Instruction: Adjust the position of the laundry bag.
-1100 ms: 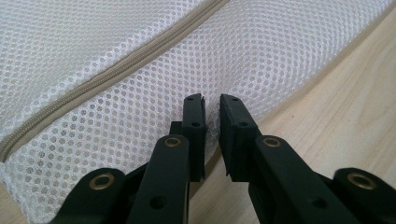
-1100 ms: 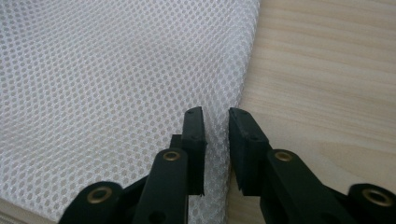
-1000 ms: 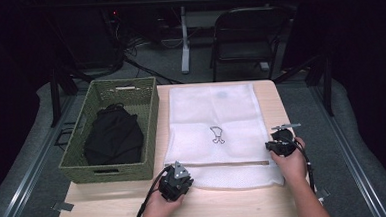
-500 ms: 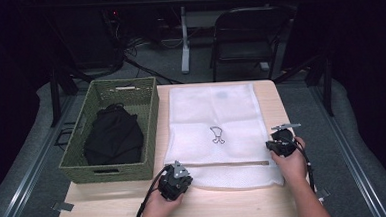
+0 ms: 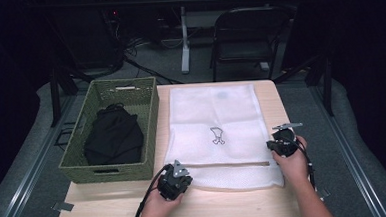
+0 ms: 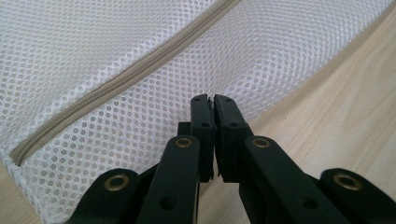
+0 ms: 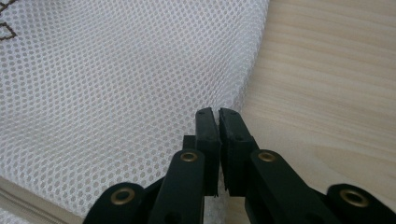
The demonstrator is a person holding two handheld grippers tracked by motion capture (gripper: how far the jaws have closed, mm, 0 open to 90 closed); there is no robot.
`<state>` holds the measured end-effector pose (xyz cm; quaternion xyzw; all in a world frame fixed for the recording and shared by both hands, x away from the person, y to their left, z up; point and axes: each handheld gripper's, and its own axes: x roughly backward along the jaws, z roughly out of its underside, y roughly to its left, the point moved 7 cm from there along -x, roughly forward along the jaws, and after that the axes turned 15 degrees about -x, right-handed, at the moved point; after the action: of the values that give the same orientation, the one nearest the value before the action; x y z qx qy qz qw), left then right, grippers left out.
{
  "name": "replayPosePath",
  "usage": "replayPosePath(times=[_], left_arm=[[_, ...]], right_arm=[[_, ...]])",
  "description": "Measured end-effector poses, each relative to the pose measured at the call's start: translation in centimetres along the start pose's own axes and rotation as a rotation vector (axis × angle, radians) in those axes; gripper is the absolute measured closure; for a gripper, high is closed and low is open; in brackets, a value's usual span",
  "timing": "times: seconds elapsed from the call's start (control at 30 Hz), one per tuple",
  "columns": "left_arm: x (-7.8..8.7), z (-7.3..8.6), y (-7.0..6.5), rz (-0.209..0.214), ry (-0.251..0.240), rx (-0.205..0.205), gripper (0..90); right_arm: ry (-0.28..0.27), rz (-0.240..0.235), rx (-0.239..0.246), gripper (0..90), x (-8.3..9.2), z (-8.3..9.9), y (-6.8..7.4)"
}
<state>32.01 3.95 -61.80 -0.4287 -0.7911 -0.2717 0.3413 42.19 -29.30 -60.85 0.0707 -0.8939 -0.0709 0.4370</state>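
Small dark print (image 5: 216, 136) on the mesh bag (image 5: 216, 112), too tiny to read

A white mesh laundry bag (image 5: 217, 137) lay flat on the wooden table (image 5: 236, 206), just right of the green basket (image 5: 78, 162). Its beige zipper (image 6: 126, 77) ran across near the front edge, closed, with a small dark print (image 5: 216, 136) mid-panel.

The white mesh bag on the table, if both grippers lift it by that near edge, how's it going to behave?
The white mesh bag lies flat and thin, so it will probably hang limp and sag between the left gripper and right gripper. Its open weave suggests it is light. Only thin edges seem pinched, so it might slip.
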Motion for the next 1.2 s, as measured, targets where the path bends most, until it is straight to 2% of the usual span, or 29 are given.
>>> replayPosePath(times=[0.07, 0.27, 0.3, 0.5, 0.63, 0.73, 0.87, 0.97, 1.2], left_arm=[[0.0, 0.0, -0.1, 0.012, 0.014, -0.012, 87.7], [0.2, -0.2, -0.4, 0.034, 0.029, -0.022, 87.7], [0.2, -0.3, -0.3, 0.034, 0.035, -0.035, 87.8], [0.6, -0.7, 0.0, 0.046, 0.055, -0.041, 87.8], [1.3, -1.0, 0.4, 0.055, 0.051, -0.035, 87.7], [1.8, -1.2, 0.6, 0.053, 0.058, -0.048, 87.6], [2.3, -1.4, 0.7, 0.064, 0.051, -0.042, 87.4], [2.8, -1.5, 0.8, 0.075, 0.046, -0.041, 87.4], [3.8, -1.6, 0.7, 0.066, 0.038, -0.040, 87.4]], right_arm=[[0.017, -0.007, -0.016, 87.1, -0.1, 0.0, -0.1], [0.045, -0.012, -0.026, 87.2, -0.2, -0.1, -0.3], [0.049, -0.010, -0.023, 87.2, -0.2, -0.2, -0.4], [0.080, 0.001, 0.014, 87.2, 0.2, -0.5, -0.1], [0.100, -0.023, 0.014, 87.1, 0.5, -0.6, 0.0], [0.103, -0.042, 0.018, 87.1, 1.0, -0.9, 0.2], [0.117, -0.042, 0.023, 87.1, 1.4, -1.0, 0.4], [0.126, -0.057, 0.014, 87.1, 1.7, -1.1, 0.5], [0.136, -0.093, -0.005, 87.3, 2.9, -1.2, 0.7]])
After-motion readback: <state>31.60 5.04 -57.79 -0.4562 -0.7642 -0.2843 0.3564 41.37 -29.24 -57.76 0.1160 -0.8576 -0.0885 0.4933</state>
